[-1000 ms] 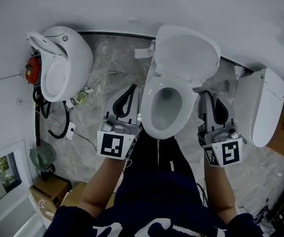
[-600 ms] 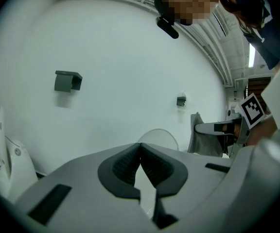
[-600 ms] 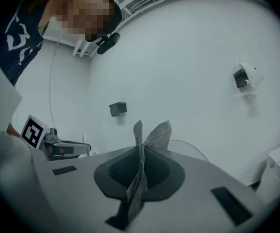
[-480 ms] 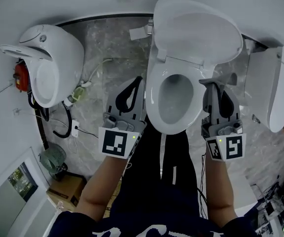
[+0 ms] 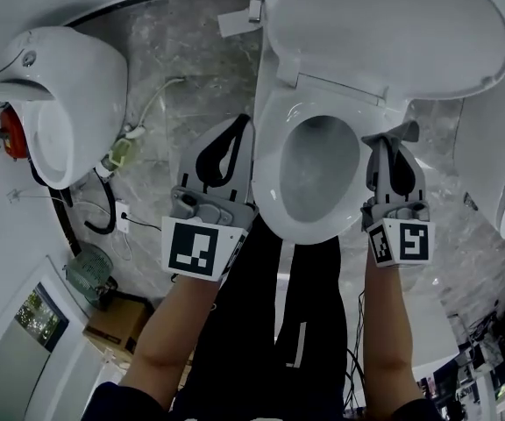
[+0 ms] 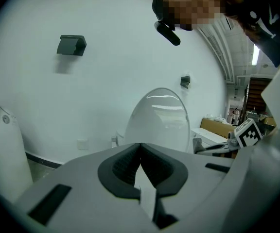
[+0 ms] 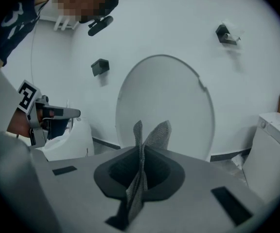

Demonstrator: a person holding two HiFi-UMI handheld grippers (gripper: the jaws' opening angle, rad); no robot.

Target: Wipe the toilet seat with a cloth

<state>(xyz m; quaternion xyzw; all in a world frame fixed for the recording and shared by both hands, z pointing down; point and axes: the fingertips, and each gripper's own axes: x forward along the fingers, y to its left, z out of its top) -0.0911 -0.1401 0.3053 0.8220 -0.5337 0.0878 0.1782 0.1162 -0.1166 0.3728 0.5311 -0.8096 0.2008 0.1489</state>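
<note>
toilet seat (image 5: 268, 172) nearer | right claw (image 5: 391, 143) pinches cloth (image 7: 157, 132) | left claw (image 6: 140, 147) closed | lid (image 5: 393, 33) cropped

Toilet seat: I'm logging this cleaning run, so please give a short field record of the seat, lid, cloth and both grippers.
toilet seat: down, bowl open
lid: raised
cloth: mesh, pinched upright in the right gripper
right gripper: shut on cloth, beside the seat's right edge
left gripper: shut, empty, beside the seat's left edge
cloth touching seat: cannot tell
</note>
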